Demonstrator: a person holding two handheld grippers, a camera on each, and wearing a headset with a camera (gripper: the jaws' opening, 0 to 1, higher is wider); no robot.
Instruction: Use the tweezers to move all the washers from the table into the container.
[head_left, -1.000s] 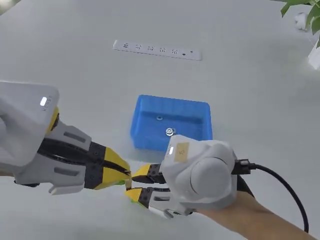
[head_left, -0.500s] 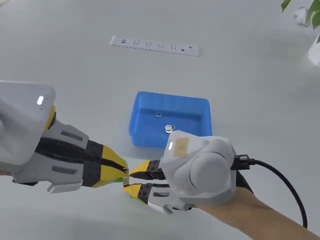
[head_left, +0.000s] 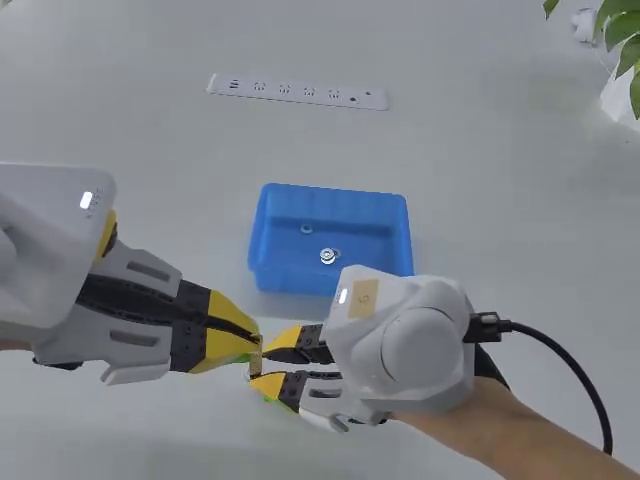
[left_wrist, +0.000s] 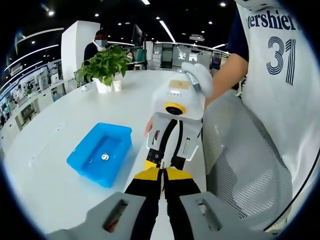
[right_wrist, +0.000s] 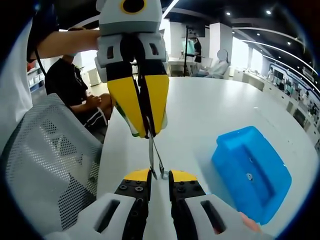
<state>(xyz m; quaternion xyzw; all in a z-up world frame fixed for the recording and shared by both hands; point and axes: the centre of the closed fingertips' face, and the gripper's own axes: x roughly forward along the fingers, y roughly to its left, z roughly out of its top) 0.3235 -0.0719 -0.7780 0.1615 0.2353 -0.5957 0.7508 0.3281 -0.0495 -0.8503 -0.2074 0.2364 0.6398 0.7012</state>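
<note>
My left gripper (head_left: 252, 346) comes in from the left, its yellow jaws shut on thin metal tweezers (right_wrist: 153, 150). The tweezers' tips reach just between the fingertips of my right gripper (head_left: 270, 366), which faces the left one tip to tip. The right jaws stand a narrow gap apart on either side of the tips and do not visibly press them. The blue container (head_left: 385, 215) sits on the table just beyond both grippers, with two washers inside (head_left: 327, 256) (head_left: 306, 228). In the left gripper view the right gripper (left_wrist: 161, 161) faces me and the container (left_wrist: 120, 135) lies to the left.
A white power strip (head_left: 297, 92) lies on the grey table farther back. A potted plant (head_left: 618, 40) stands at the far right corner. A mesh chair (right_wrist: 47, 160) and a seated person are beside the table. A black cable (head_left: 560, 370) trails from the right gripper.
The head view has shifted slightly, so the container sits a little lower left in the picture. Both grippers stay tip to tip with the tweezers between them.
</note>
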